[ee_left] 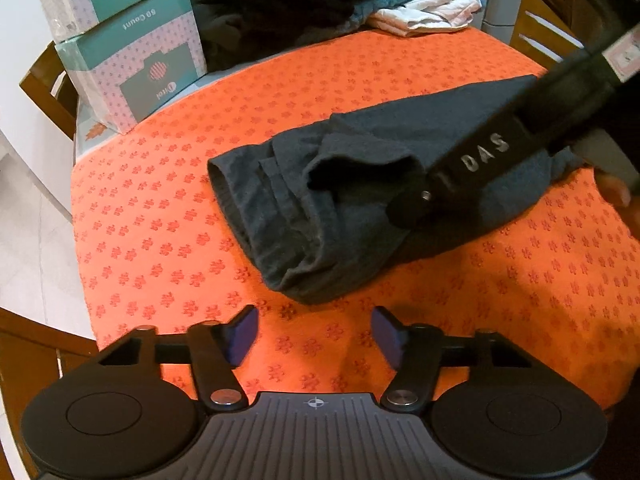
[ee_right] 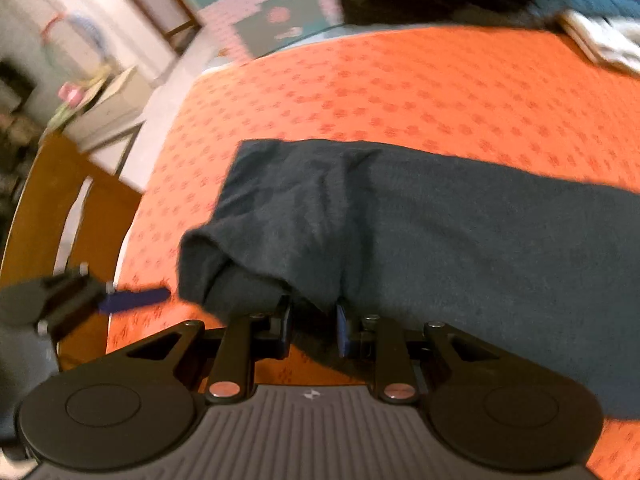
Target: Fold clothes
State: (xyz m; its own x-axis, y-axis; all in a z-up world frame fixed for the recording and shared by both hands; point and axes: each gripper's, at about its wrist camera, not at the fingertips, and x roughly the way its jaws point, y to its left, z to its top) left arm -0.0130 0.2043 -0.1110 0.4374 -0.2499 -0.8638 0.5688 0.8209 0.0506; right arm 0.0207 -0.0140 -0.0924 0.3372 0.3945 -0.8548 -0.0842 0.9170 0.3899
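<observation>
A dark grey garment [ee_left: 320, 200] lies partly folded on the orange patterned tablecloth [ee_left: 160, 220]. My left gripper [ee_left: 314, 334] hovers over bare cloth just short of the garment's near edge, blue pads apart and nothing between them. My right gripper [ee_right: 314, 320] is shut on a bunched fold at the near edge of the garment [ee_right: 440, 240]. In the left wrist view its black housing with white lettering [ee_left: 484, 152] reaches in from the upper right onto the garment. One blue pad [ee_right: 136, 298] of the left gripper shows at the left of the right wrist view.
Two stacked pink-and-teal boxes [ee_left: 132, 52] stand at the table's back left. A pile of dark, teal and white clothes [ee_left: 400, 4] fills the back edge. A wooden chair [ee_right: 60, 208] stands beside the table's left edge, with floor beyond.
</observation>
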